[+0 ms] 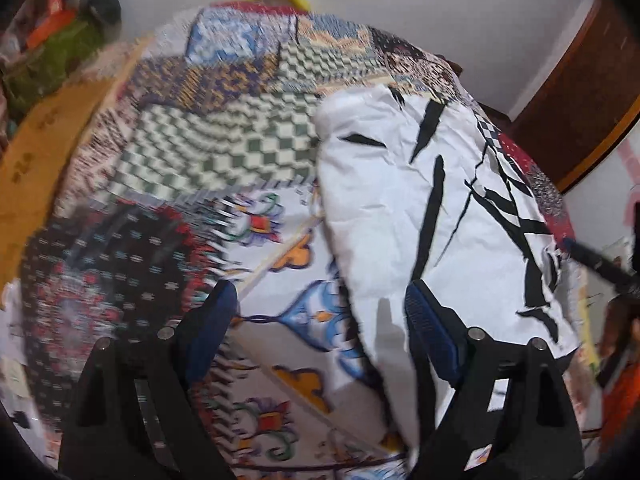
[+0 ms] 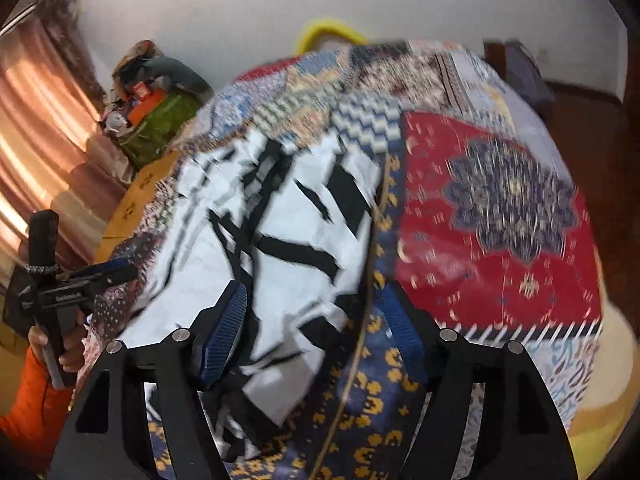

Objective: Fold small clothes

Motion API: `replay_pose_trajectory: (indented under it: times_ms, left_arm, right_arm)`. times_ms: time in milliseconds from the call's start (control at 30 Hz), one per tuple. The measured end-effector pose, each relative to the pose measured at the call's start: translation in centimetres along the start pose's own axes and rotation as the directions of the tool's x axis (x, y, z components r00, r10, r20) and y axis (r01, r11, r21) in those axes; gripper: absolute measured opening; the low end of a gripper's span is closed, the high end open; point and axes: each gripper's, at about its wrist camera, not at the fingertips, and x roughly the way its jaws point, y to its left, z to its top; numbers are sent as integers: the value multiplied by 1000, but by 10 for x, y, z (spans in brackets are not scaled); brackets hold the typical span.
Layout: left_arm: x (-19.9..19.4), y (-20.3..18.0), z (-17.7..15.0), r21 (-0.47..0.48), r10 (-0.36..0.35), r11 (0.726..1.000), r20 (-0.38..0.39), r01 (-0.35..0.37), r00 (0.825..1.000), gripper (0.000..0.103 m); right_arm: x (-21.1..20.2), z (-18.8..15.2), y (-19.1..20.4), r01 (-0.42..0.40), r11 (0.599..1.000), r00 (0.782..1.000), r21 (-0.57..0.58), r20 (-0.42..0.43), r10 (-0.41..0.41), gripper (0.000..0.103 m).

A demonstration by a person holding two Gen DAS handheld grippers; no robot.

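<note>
A crumpled white garment (image 1: 420, 216) streaked with black strokes lies centre-right on the patchwork bedspread (image 1: 208, 148). Left gripper (image 1: 320, 332) and right gripper (image 2: 312, 328) jaws both stand open over it.

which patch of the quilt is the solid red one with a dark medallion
The large red patch to the right of the white garment with black streaks; a navy flower medallion sits at its centre, unlike the checkered and floral patches around it.
</note>
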Motion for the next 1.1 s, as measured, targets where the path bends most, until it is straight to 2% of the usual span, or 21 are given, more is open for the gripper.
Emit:
replay_pose_trajectory:
  times_ms: [167, 300, 500, 600, 633, 700, 733, 833, 933, 1100]
  left_arm:
    - [33, -7, 3, -32, -61, 998, -85, 59, 994, 76]
    - [40, -11, 9, -34, -102, 994, -88, 99, 991, 76]
    - [51, -21, 21, -9, -144, 990, -98, 144, 985, 76]
    - [54, -25, 26, -12, -164, 986, -93, 164, 982, 64]
    - [54, -27, 27, -15, -174, 985, -91, 173, 980, 56]
    - [53, -29, 28, -15, -176, 984, -86, 175, 981, 49]
    - [54, -30, 29, -14, -175, 984, -84, 175, 981, 44]
    - [49, -31, 27, -7, -171, 985, -71, 171, 983, 25]
    - [38, -37, 24, 48, -140, 989, -44, 142, 989, 15]
    - [4, -46, 19, 134, -77, 988, 33, 72, 996, 12]
  right_arm:
    - [31, -2, -11, -77, 993, 994, 91, -74, 84, 67]
    - [45, 4, -9, -160, 979, 982, 127, -80, 171, 67]
    - [60, 17, 4, -237, 963, 965, 130, -83, 249, 69]
    - [65, 19, 10, -266, 953, 956, 145, -89, 281, 69]
    - [66, 19, 12, -267, 954, 956, 140, -91, 281, 69]
    - [69, 19, 17, -258, 960, 958, 111, -97, 268, 69]
    - [70, 18, 21, -249, 965, 961, 89, -101, 257, 65]
    - [76, 19, 33, -198, 980, 972, 25, -123, 200, 35]
    - [73, 17, 38, -210, 978, 970, 9, -120, 210, 15]
    - [55, 19, 56, -211, 976, 975, -55, -78, 206, 9]
